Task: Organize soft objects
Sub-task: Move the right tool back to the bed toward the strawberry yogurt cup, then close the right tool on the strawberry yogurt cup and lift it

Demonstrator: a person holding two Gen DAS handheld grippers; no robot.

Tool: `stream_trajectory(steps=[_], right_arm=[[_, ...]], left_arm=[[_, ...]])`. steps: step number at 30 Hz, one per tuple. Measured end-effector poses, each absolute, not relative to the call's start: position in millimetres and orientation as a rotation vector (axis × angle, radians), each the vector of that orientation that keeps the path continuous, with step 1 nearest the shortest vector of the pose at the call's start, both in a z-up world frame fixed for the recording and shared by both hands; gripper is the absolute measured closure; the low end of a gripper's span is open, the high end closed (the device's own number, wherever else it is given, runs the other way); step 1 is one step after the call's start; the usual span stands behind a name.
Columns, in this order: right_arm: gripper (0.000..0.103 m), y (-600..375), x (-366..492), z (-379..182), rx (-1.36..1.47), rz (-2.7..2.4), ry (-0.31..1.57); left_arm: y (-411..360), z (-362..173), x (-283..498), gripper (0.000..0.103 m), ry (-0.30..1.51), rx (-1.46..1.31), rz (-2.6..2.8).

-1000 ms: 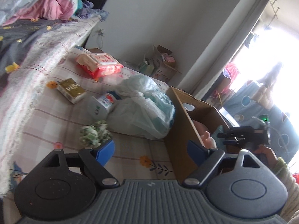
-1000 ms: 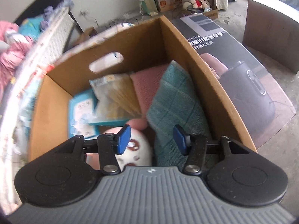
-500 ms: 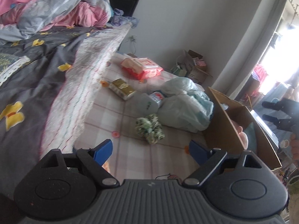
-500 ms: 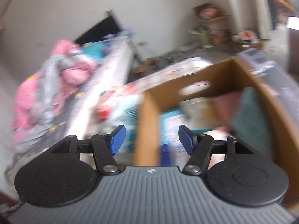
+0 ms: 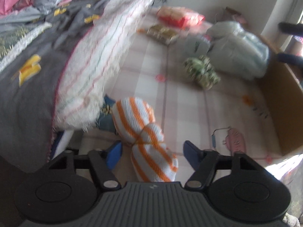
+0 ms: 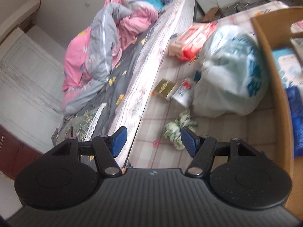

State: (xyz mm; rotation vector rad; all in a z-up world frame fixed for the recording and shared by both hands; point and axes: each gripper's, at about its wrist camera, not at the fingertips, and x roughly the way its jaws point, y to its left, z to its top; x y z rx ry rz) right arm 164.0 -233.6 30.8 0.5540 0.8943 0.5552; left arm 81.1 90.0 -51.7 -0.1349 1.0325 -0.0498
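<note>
Left gripper point(image 5: 152, 156) hangs with its blue pads spread wide on either side of an orange-and-white striped soft toy point(image 5: 144, 130), which lies on the checked floor mat point(image 5: 181, 102) by the bed's edge. Right gripper point(image 6: 153, 141) is likewise spread and empty, above a green-and-white crumpled cloth point(image 6: 178, 128) near the cardboard box point(image 6: 272, 79) and pale plastic bag point(image 6: 231, 71).

Left wrist view: motion blur obscures the red package point(image 5: 180, 17) at 12 o'clock; its print is unreadable. The cardboard box point(image 5: 282, 104) at 3 o'clock is cut by the frame edge. The striped soft toy point(image 5: 145, 132) is partly hidden behind the gripper body.
</note>
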Motion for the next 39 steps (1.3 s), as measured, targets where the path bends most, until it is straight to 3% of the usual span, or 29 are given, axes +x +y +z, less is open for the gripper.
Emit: stream_trajectory(steps=[5, 10, 14, 15, 18, 30, 33, 36, 39], right_arm=[[0.040, -227.8, 169.8, 25.7, 0.525, 0.538, 0.925], [0.040, -221.6, 190.5, 30.4, 0.453, 0.527, 0.959], [0.040, -204.0, 216.6, 46.0, 0.304, 0.546, 0.964], [0.039, -197.4, 223.4, 50.3, 0.247, 0.556, 0.961], [0.023, -169.7, 253.2, 54.3, 0.053, 0.580, 0.943], [0.018, -75.5, 368.9, -39.1, -0.409, 0.554, 1.081], [0.021, -65.0, 374.6, -53.2, -0.493, 0.541, 1.089], [0.043, -64.6, 374.0, -54.8, -0.476, 0.566, 1.099], [0.042, -64.8, 373.9, -53.9, -0.448, 0.562, 1.081]], left_arm=[[94.5, -58.4, 97.6, 0.054, 1.033, -0.188, -0.073], [85.9, -56.7, 122.8, 0.053, 0.999, -0.207, -0.113], [77.1, -42.7, 129.6, 0.019, 0.914, -0.168, -0.135], [76.2, -38.0, 127.5, 0.017, 0.877, -0.151, -0.135], [72.9, -26.8, 130.4, 0.016, 0.813, -0.095, -0.128], [85.5, -36.1, 140.5, 0.016, 0.846, -0.119, -0.117], [89.6, -37.7, 138.9, 0.016, 0.850, -0.137, -0.119], [91.1, -39.0, 136.7, 0.016, 0.851, -0.144, -0.125], [90.0, -41.8, 135.5, 0.016, 0.856, -0.142, -0.129]])
